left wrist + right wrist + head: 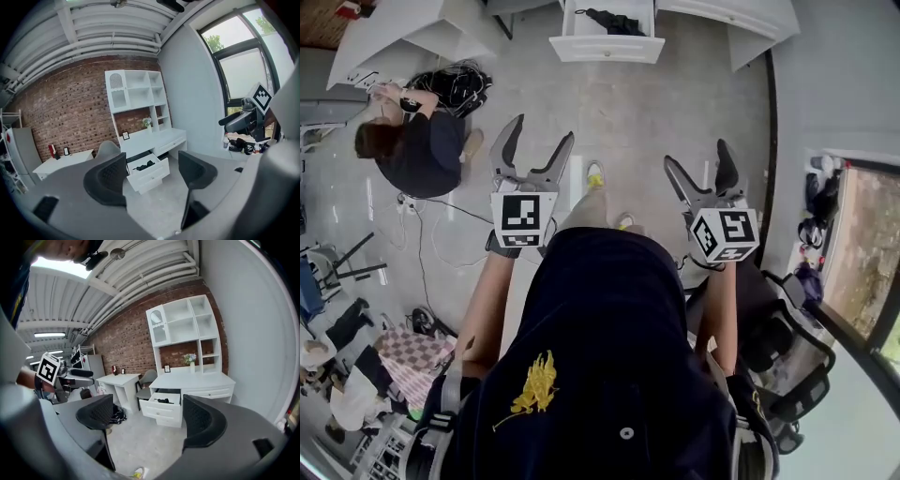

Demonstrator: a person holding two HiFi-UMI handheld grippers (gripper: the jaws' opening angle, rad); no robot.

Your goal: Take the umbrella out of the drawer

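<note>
Umbrella (614, 21) ahead in open drawer (607, 47); left hand-held gripper (542, 131) and right hand-held gripper (697, 155) wide, empty: step closer, square on.

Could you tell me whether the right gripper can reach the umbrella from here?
Probably not yet: the right gripper, jaws apart, is across bare floor from the umbrella in the open drawer; nothing blocks the way.

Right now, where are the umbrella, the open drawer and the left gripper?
umbrella (617, 22), head view, middle of its black folded body.
drawer (607, 49), head view, its white front panel.
left gripper (544, 131), head view, midway between its open fingertips.
</note>
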